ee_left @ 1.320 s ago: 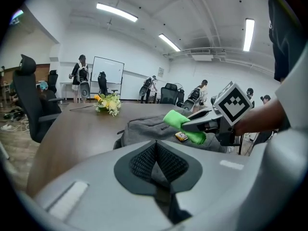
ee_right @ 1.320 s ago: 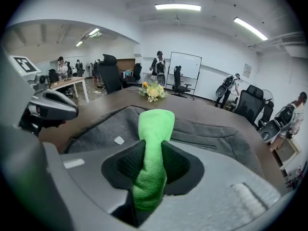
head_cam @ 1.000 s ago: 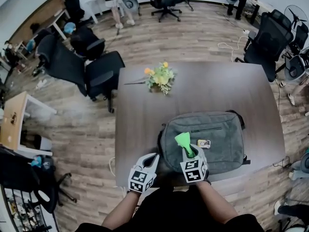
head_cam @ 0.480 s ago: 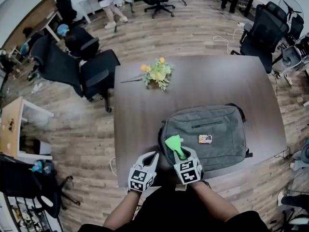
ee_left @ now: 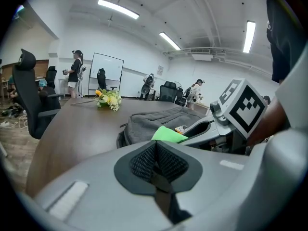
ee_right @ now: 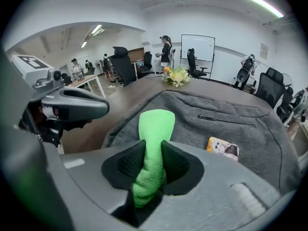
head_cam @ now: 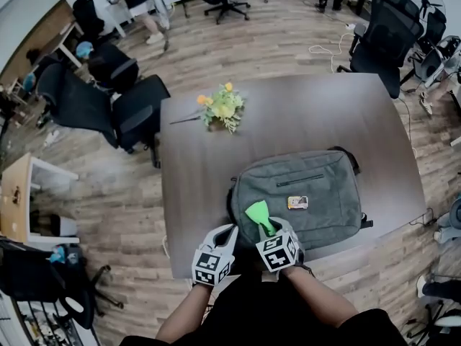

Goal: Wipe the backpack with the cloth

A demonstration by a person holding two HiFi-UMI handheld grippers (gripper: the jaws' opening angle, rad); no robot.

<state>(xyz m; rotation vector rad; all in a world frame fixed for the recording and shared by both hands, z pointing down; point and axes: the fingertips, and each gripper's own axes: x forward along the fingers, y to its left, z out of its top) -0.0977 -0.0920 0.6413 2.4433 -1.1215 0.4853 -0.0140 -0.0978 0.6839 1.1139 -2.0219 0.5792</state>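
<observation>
A grey backpack (head_cam: 299, 197) lies flat on the dark table (head_cam: 288, 121), near its front edge, with a small printed tag (head_cam: 297, 202) on its top. My right gripper (head_cam: 268, 227) is shut on a bright green cloth (head_cam: 257, 213), whose free end lies over the backpack's near left part. In the right gripper view the cloth (ee_right: 153, 143) sticks out between the pads over the grey fabric (ee_right: 231, 124). My left gripper (head_cam: 229, 233) hovers at the table's front edge, left of the backpack, jaws closed with nothing between them.
A bunch of yellow flowers (head_cam: 220, 108) lies on the table's far left part. Black office chairs (head_cam: 133, 114) stand left of the table and more at the far right (head_cam: 385, 34). People stand far off in the room.
The right gripper with the cloth has slid left and toward me across the backpack's near part. The left gripper has stayed at the table edge.
</observation>
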